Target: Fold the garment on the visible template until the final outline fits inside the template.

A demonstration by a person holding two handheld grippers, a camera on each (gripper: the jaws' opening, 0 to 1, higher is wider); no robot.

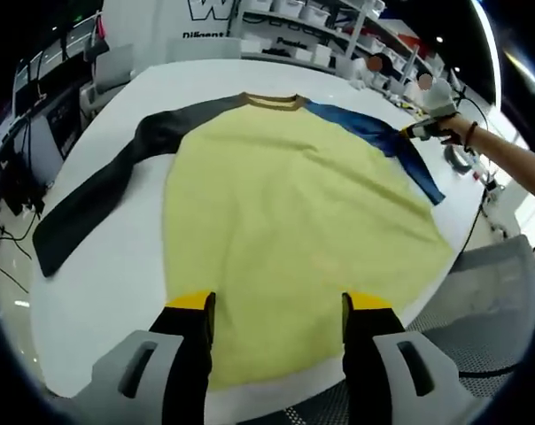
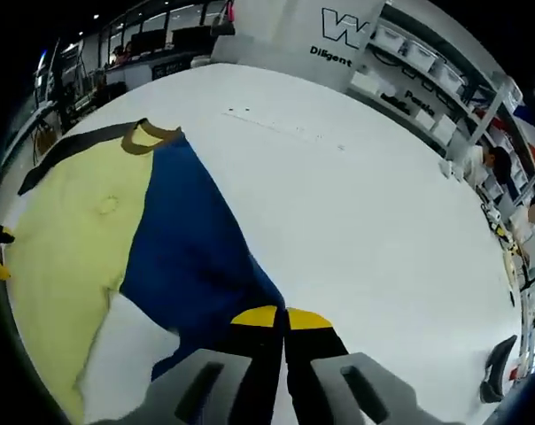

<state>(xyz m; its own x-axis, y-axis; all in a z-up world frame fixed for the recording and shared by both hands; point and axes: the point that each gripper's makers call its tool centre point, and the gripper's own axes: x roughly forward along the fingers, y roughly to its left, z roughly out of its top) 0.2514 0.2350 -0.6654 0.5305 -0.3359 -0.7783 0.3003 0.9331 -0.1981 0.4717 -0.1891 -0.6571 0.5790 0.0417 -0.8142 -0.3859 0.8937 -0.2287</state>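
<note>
A long-sleeved garment point(image 1: 290, 212) lies flat on a white table point(image 1: 99, 292), yellow body spread wide, brown collar point(image 1: 272, 102) at the far end from the left gripper point(image 1: 279, 305). In the left gripper view, that gripper's two yellow-tipped fingers point(image 1: 192, 305) stand wide apart above the near hem of the yellow body, one toward each side of it, and grasp nothing — the cloth between them lies undisturbed. A dark grey sleeve point(image 1: 99, 190) runs out from the shoulder, beyond and to the left of the fingers, ending near the table's edge. The blue sleeve point(image 1: 387, 142) extends from the opposite shoulder, far ahead and to the right, where a hand point(image 1: 449, 128) holds the right gripper point(image 1: 418, 130) at the sleeve. In the right gripper view, the right gripper point(image 2: 281, 316) has its fingers point(image 2: 254, 317) pressed together with no visible gap, closed on the blue sleeve point(image 2: 192, 257), whose cloth reaches right up to the fingertips. The blue fabric spreads ahead and to the left of these fingers, meeting the yellow body further left; the collar point(image 2: 148, 135) sits far ahead on the left. Bare white table point(image 2: 365, 221) stretches ahead and to the right of the fingers. Shelving with bins point(image 2: 427, 62) stands beyond the table's far edge. Whether a template outline marks the table cannot be determined.
</note>
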